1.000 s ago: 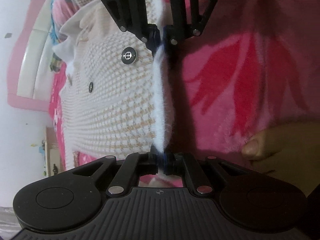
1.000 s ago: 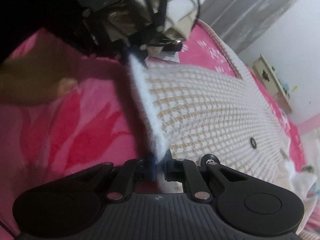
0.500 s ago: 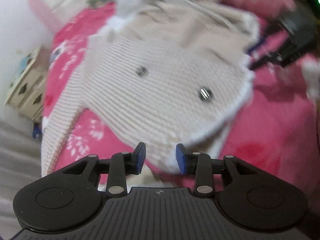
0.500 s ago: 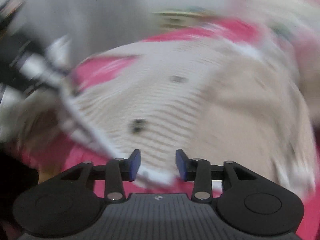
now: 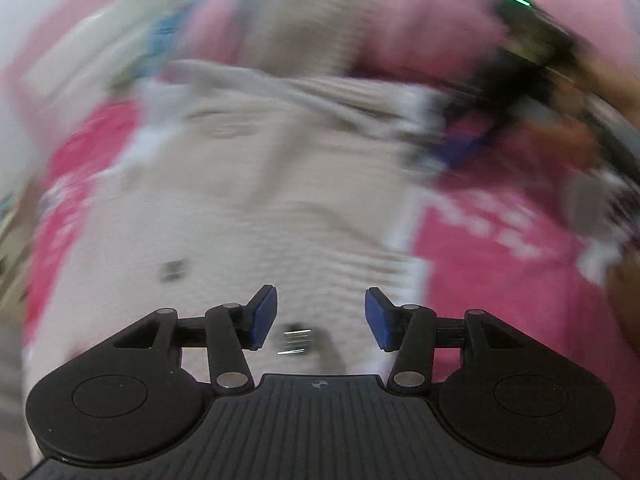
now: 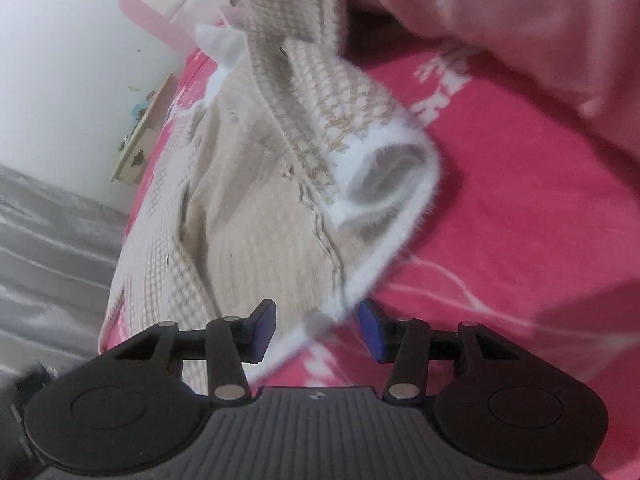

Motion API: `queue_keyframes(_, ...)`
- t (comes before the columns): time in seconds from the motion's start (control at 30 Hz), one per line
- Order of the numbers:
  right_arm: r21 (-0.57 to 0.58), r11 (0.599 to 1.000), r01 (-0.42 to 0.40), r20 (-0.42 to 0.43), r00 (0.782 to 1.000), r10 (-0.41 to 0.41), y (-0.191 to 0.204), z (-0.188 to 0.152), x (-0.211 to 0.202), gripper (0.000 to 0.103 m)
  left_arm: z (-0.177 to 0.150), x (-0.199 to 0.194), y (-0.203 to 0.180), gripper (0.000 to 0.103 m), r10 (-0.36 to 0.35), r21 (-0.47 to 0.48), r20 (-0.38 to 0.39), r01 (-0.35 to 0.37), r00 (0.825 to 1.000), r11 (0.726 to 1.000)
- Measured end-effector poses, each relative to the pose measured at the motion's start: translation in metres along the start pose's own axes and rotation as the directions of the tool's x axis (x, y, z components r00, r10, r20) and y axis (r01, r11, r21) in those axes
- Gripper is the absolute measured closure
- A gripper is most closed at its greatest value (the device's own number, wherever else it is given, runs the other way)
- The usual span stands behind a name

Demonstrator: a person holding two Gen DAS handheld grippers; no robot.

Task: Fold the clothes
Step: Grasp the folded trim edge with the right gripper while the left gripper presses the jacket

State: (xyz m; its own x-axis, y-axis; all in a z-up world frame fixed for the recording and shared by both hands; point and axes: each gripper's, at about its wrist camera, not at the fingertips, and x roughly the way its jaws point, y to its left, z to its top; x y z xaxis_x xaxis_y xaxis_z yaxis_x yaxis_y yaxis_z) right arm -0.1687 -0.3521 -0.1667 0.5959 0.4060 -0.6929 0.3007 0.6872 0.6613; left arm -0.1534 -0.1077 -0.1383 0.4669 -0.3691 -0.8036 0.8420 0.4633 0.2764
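Note:
A cream and beige knit cardigan [image 5: 256,208] with fluffy white trim and metal snaps lies spread on a pink bedspread [image 5: 500,248]. The left wrist view is motion-blurred. My left gripper [image 5: 320,318] hangs open over the cardigan's lower part, nothing between its blue pads. The right gripper [image 5: 472,148] shows at the upper right of that view as a dark blur. In the right wrist view my right gripper [image 6: 317,333] is open, with the cardigan's [image 6: 256,240] white-trimmed edge lying loose between the pads. A sleeve cuff [image 6: 384,176] lies folded across the body.
A pale pink garment or pillow [image 6: 500,20] lies at the far side of the bedspread [image 6: 520,220]. A grey curtain [image 6: 48,240] and a small cream cabinet [image 6: 140,144] stand beyond the bed's left edge. A white wall is behind.
Both grippers let go of the white-trimmed hem they pinched a second ago and opened. The cardigan dropped onto the bed, and both grippers swung over it.

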Motion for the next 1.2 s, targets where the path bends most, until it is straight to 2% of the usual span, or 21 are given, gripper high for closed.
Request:
queue_keyframes(0.1,0.022,1.0,-0.02,0.01,1.0,0.019,0.002,0.006,0.016,0.058,-0.014,0.013,-0.034,0.054,-0.018,0.09,-0.024,0.02,1.0,0.996)
queue_keyframes(0.17,0.016,0.999,-0.035,0.011,0.999,0.034,0.002,0.003,0.012,0.063,-0.027,0.018,-0.042,0.054,-0.027,0.109,-0.061,0.033,0.998,0.993)
queue_keyframes(0.43,0.097,0.995,-0.035,-0.014,0.999,0.036,-0.013,0.001,0.01,0.065,-0.051,-0.001,-0.047,0.054,0.026,0.148,-0.01,-0.024,1.0,0.989)
queue_keyframes(0.6,0.08,0.996,-0.027,0.016,1.0,0.026,-0.002,0.007,0.022,0.065,-0.028,0.024,-0.048,0.054,0.07,0.174,0.042,-0.077,0.997,0.982)
queue_keyframes(0.67,0.021,1.0,0.017,0.027,0.999,-0.017,0.006,0.004,0.018,0.094,-0.022,0.034,-0.051,0.054,0.082,0.183,0.071,-0.094,0.994,0.979)
queue_keyframes(0.8,-0.046,0.999,0.024,0.091,0.996,-0.019,0.017,-0.003,-0.002,0.097,-0.009,0.052,-0.057,0.054,0.122,0.179,0.1,-0.138,0.988,0.974)
queue_keyframes(0.93,-0.126,0.991,0.045,0.131,0.991,-0.029,0.03,-0.006,-0.014,0.097,0.005,0.071,-0.063,0.056,0.137,0.159,0.093,-0.151,0.986,0.976)
queue_keyframes(0.97,-0.144,0.988,0.058,0.132,0.99,-0.039,0.032,-0.006,-0.013,0.097,0.006,0.075,-0.063,0.065,0.146,0.144,0.086,-0.157,0.986,0.977)
queue_keyframes(1.0,-0.16,0.985,0.07,0.132,0.99,-0.049,0.034,-0.006,-0.012,0.097,0.008,0.078,-0.062,0.083,0.152,0.118,0.079,-0.161,0.985,0.98)
queue_keyframes(1.03,-0.17,0.982,0.079,0.132,0.99,-0.057,0.034,-0.007,-0.012,0.097,0.01,0.079,-0.061,0.093,0.162,0.093,0.072,-0.168,0.984,0.981)
queue_keyframes(1.13,-0.195,0.976,0.094,0.15,0.987,-0.065,0.035,-0.008,-0.017,0.097,0.011,0.07,-0.054,0.097,0.154,0.026,0.085,-0.156,0.984,0.987)
queue_keyframes(1.2,-0.219,0.972,0.09,0.164,0.985,-0.054,0.036,-0.01,-0.025,0.097,0.012,0.06,-0.052,0.098,0.118,0.001,0.1,-0.118,0.988,0.993)
